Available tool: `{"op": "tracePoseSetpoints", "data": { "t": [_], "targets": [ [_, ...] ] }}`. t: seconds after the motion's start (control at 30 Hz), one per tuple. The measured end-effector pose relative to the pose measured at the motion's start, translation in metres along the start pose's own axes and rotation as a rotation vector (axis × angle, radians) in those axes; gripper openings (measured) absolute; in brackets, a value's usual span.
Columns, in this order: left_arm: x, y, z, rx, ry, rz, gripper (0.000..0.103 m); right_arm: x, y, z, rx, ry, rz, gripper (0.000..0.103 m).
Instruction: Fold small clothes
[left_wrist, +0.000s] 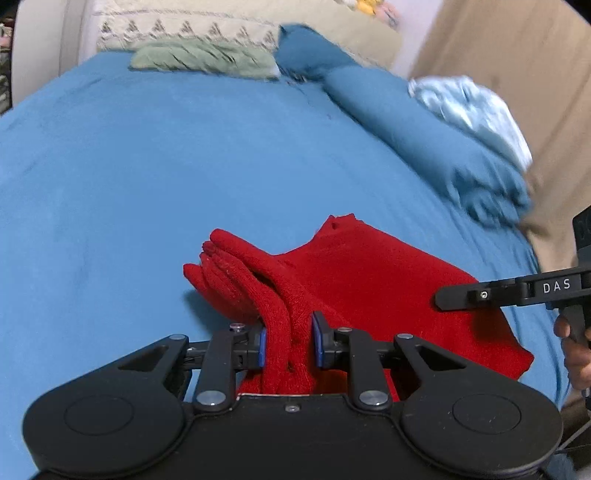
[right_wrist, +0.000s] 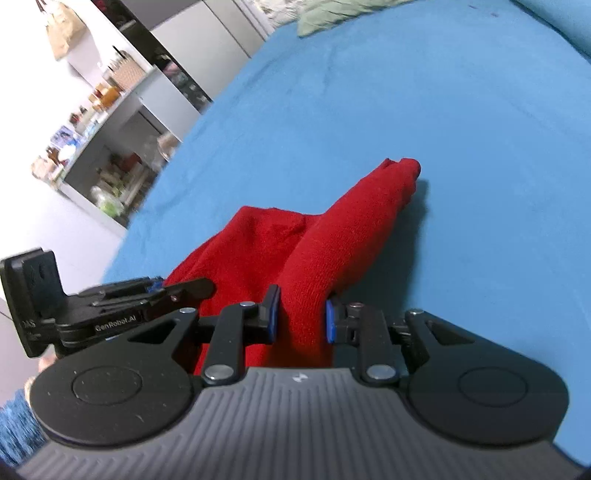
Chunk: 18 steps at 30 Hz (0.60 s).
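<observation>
A red knit garment lies on the blue bed sheet. My left gripper is shut on a bunched fold at its near left edge, the layers rising between the blue pads. My right gripper is shut on another bunched edge of the red garment, lifting a ridge of cloth off the blue sheet. The right gripper shows from the side in the left wrist view, and the left gripper in the right wrist view. The cloth under both gripper bodies is hidden.
A green pillow, a beige patterned pillow and blue pillows lie at the head of the bed. A pale blue crumpled cloth sits on the right. Shelves with jars and clutter stand beyond the bed's left edge.
</observation>
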<state>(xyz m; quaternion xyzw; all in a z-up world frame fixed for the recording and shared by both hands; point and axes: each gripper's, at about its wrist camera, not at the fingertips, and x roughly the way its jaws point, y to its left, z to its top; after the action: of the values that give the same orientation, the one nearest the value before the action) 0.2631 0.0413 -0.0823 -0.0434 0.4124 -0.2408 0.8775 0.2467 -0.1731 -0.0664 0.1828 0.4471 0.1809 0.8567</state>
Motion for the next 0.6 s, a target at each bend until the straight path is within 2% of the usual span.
{"op": "tracePoseSetpoints", "data": {
  "t": [0.13, 0.2, 0.3, 0.4, 0.47, 0.5, 0.53, 0.57, 0.6],
  "targets": [
    [0.022, -0.026, -0.053, 0.025, 0.043, 0.092, 0.025, -0.001, -0.040, -0.068, 0.060, 0.017, -0.083, 0.039],
    [0.025, -0.029, -0.067, 0.042, 0.021, 0.131, 0.025, 0.004, -0.056, -0.093, 0.102, -0.006, -0.093, 0.040],
    [0.025, -0.025, -0.070, 0.009, -0.003, 0.140, 0.027, 0.003, -0.066, -0.108, 0.175, -0.070, -0.059, 0.041],
    [0.024, -0.027, -0.072, -0.011, -0.003, 0.154, 0.032, 0.005, -0.057, -0.107, 0.141, -0.082, -0.087, 0.043],
    [0.021, -0.033, -0.065, -0.011, -0.016, 0.173, 0.038, 0.002, -0.050, -0.104, 0.105, -0.082, -0.103, 0.058],
    [0.018, -0.036, -0.065, -0.009, -0.033, 0.187, 0.048, -0.001, -0.045, -0.103, 0.090, -0.087, -0.115, 0.066],
    [0.012, -0.037, -0.066, -0.006, -0.053, 0.206, 0.056, -0.002, -0.039, -0.101, 0.076, -0.094, -0.116, 0.081],
    [0.006, -0.034, -0.068, -0.005, -0.075, 0.225, 0.074, -0.008, -0.040, -0.101, 0.059, -0.113, -0.116, 0.092],
    [0.003, -0.032, -0.068, -0.005, -0.099, 0.249, 0.082, -0.013, -0.036, -0.101, 0.042, -0.141, -0.129, 0.095]
  ]
}}
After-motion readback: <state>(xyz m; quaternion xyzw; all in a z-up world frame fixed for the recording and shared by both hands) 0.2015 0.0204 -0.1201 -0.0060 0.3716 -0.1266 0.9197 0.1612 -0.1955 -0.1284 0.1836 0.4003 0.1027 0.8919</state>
